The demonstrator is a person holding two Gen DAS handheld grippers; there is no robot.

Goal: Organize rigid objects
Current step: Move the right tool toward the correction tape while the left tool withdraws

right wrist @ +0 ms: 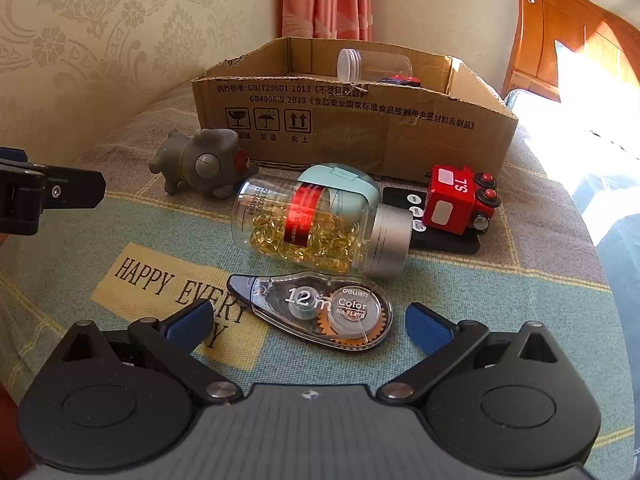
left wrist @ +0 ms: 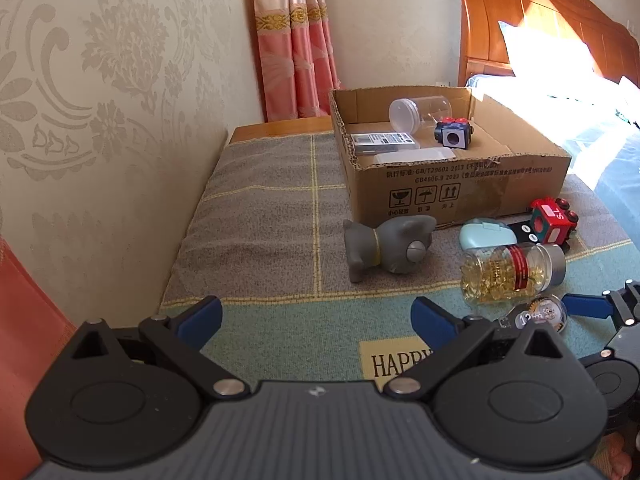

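A cardboard box (left wrist: 460,188) (right wrist: 360,128) stands at the back of the cloth-covered table; it holds a clear jar (left wrist: 418,114), a dark cube toy (left wrist: 454,133) and flat packets (left wrist: 384,141). In front lie a grey toy figure (left wrist: 390,250) (right wrist: 200,164), a capsule bottle (left wrist: 512,272) (right wrist: 316,232), a mint case (left wrist: 486,234) (right wrist: 340,178), a red train toy (left wrist: 554,218) (right wrist: 460,200) and a correction tape (right wrist: 320,310) (left wrist: 542,314). My right gripper (right wrist: 310,326) is open, straddling the tape. My left gripper (left wrist: 316,318) hangs open over bare cloth.
A black timer (right wrist: 440,236) lies under the train. Patterned wallpaper runs along the left, a pink curtain (left wrist: 294,40) hangs behind, and a wooden bed headboard (left wrist: 532,28) stands at the right. The left gripper's finger (right wrist: 52,194) shows at the right wrist view's left edge.
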